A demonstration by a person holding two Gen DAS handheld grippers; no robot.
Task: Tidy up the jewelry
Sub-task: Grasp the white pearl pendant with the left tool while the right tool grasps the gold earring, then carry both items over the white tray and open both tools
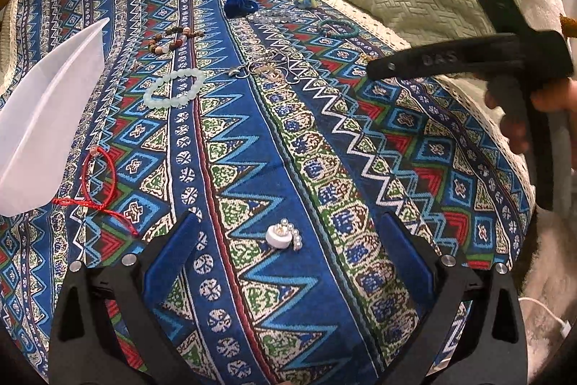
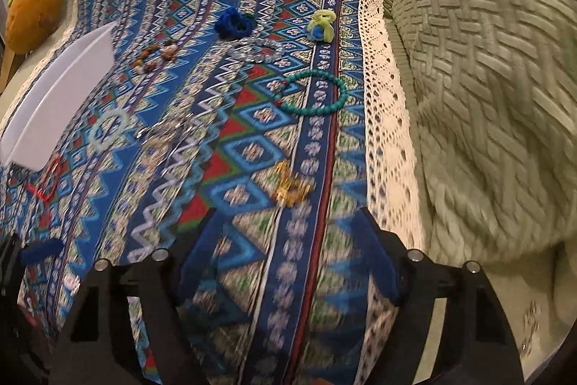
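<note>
Pearl earring [image 1: 285, 233] on patterned cloth [image 1: 252, 147], between spread left gripper [image 1: 288, 240] fingers. Probably light, hard, slippery, prone to roll; best pinched across the white disc. Right gripper [image 2: 288, 233] spread, behind gold charm [image 2: 292, 188].

Two wrist views low over one patterned cloth [image 1: 252, 139] — both forward.

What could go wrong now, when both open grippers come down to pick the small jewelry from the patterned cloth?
1. The small white pearl piece lies between the open left gripper's fingers; closing may pinch the soft patterned cloth too.
2. The gold ornament ahead of the right gripper is tiny and blurred, so a grasp may miss.
3. The tangled silver chains may snag each other.
</note>
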